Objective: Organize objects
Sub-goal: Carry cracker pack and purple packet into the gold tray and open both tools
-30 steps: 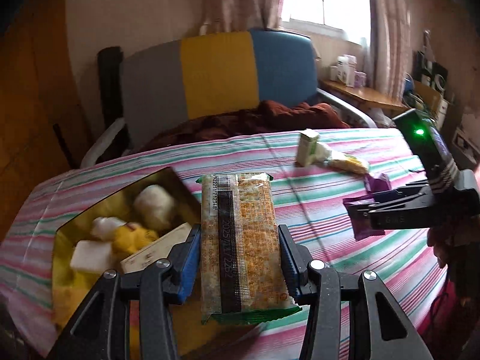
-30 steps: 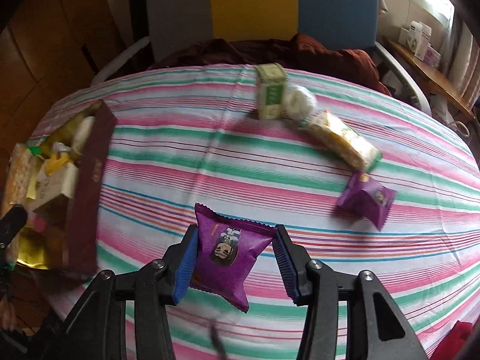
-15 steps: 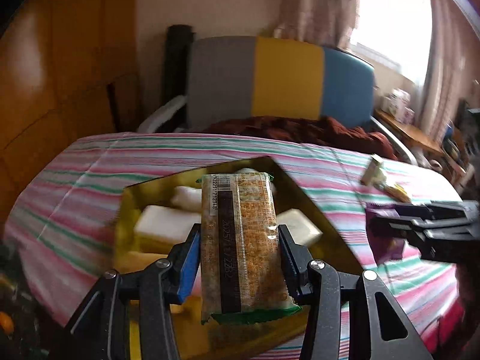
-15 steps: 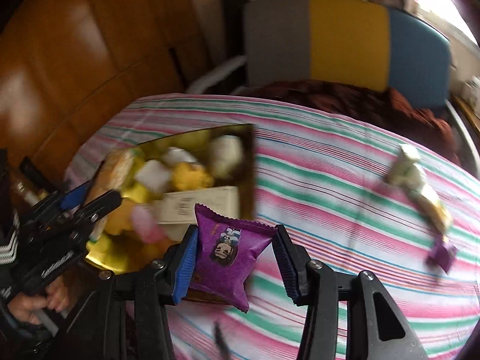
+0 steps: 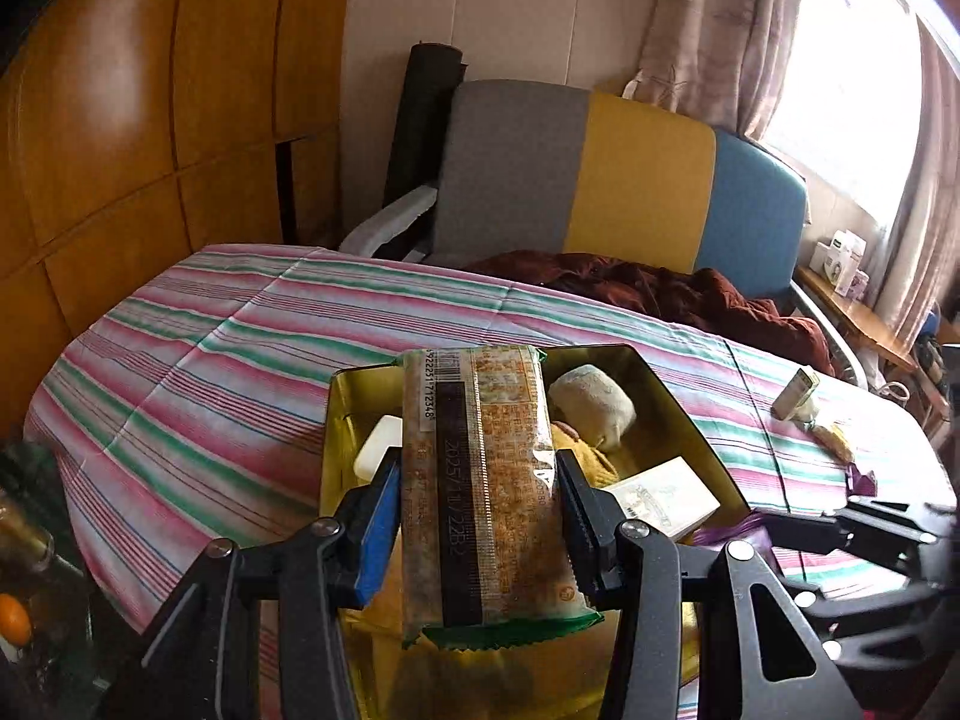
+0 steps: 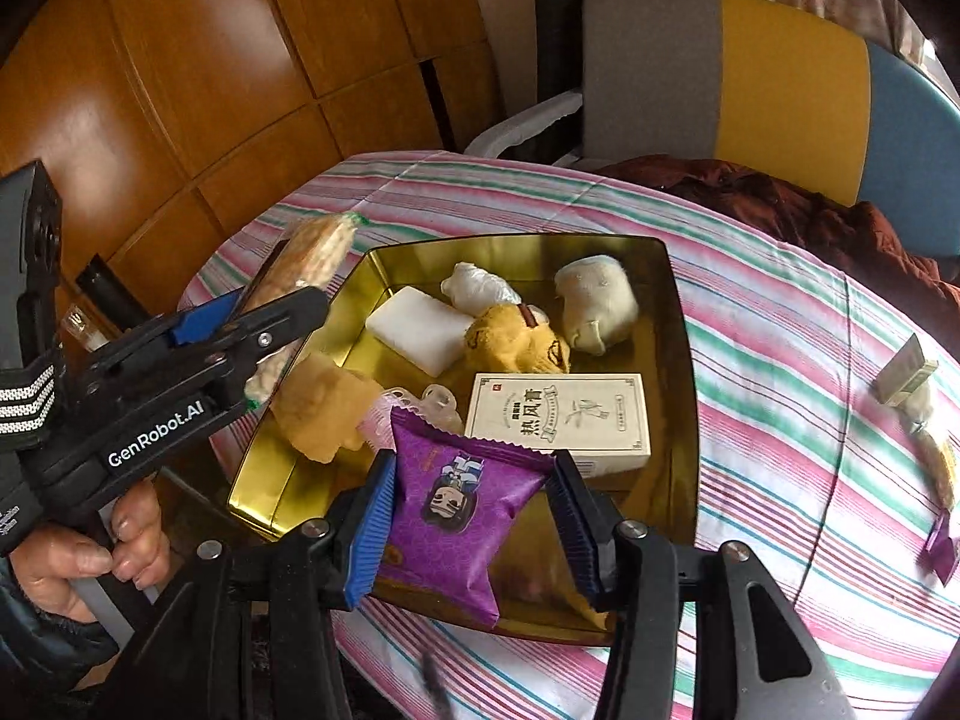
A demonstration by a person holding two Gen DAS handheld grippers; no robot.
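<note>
My left gripper (image 5: 477, 516) is shut on a long orange cracker packet (image 5: 486, 480) and holds it above the near end of the gold tin (image 5: 672, 396). It shows from the side in the right wrist view (image 6: 264, 324). My right gripper (image 6: 474, 522) is shut on a purple snack packet (image 6: 459, 504), held over the tin's near edge (image 6: 684, 360). The tin holds a white box (image 6: 561, 420), a white bar (image 6: 417, 330), a yellow plush (image 6: 519, 339), a cream plush (image 6: 597, 303) and other small things.
On the striped tablecloth (image 5: 198, 372) to the right lie a small green-and-white box (image 6: 903, 372), a yellow packet (image 6: 942, 462) and another purple packet (image 6: 942, 546). A grey, yellow and blue chair (image 5: 600, 174) stands behind the table. Wood panelling (image 5: 120, 120) is at the left.
Both grippers have swung left with their packets, from over the cloth to over the gold tin. Both grips are unchanged.
</note>
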